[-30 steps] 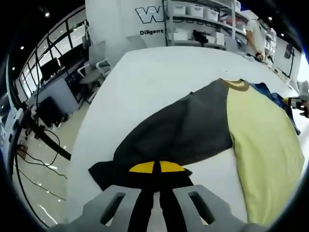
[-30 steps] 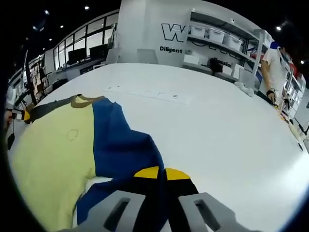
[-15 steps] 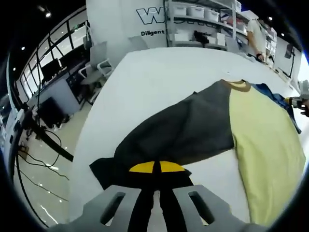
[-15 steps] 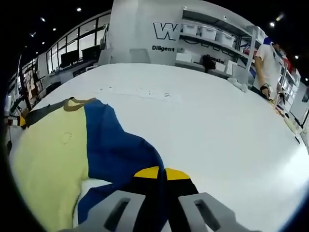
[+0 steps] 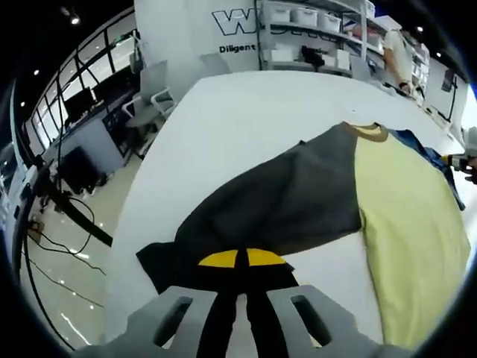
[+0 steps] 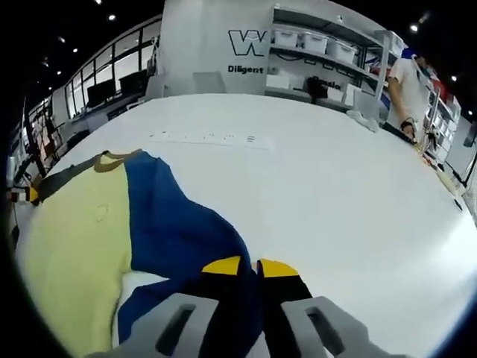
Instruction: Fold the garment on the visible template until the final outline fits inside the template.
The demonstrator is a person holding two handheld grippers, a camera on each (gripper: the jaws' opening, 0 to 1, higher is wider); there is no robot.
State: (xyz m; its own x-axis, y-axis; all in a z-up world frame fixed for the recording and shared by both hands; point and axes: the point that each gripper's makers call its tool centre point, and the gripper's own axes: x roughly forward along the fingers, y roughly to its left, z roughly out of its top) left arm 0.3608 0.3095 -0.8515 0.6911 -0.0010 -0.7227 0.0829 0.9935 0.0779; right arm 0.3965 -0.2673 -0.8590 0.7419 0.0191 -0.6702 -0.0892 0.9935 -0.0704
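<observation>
A long-sleeved shirt lies flat on the white table (image 5: 238, 119), with a pale yellow body (image 5: 406, 224), a tan collar (image 5: 367, 131), a grey sleeve (image 5: 283, 201) and a blue sleeve (image 6: 175, 224). My left gripper (image 5: 241, 258) is shut on the dark cuff at the end of the grey sleeve, near the table's left edge. In the right gripper view, my right gripper (image 6: 250, 266) is shut on the end of the blue sleeve. The yellow body (image 6: 74, 246) spreads to its left. Each gripper shows small at the far edge of the other's view.
The white table (image 6: 335, 194) stretches wide beyond the blue sleeve, with a faint row of marks (image 6: 201, 138) on it. A person (image 6: 411, 82) stands at the far side by shelves with bins (image 6: 328, 52). Chairs (image 5: 153, 93) and floor lie past the left edge.
Both views have shifted only slightly. The shirt lies as before and both sleeve ends remain in the jaws. The right gripper's yellow tips look a little further apart.
</observation>
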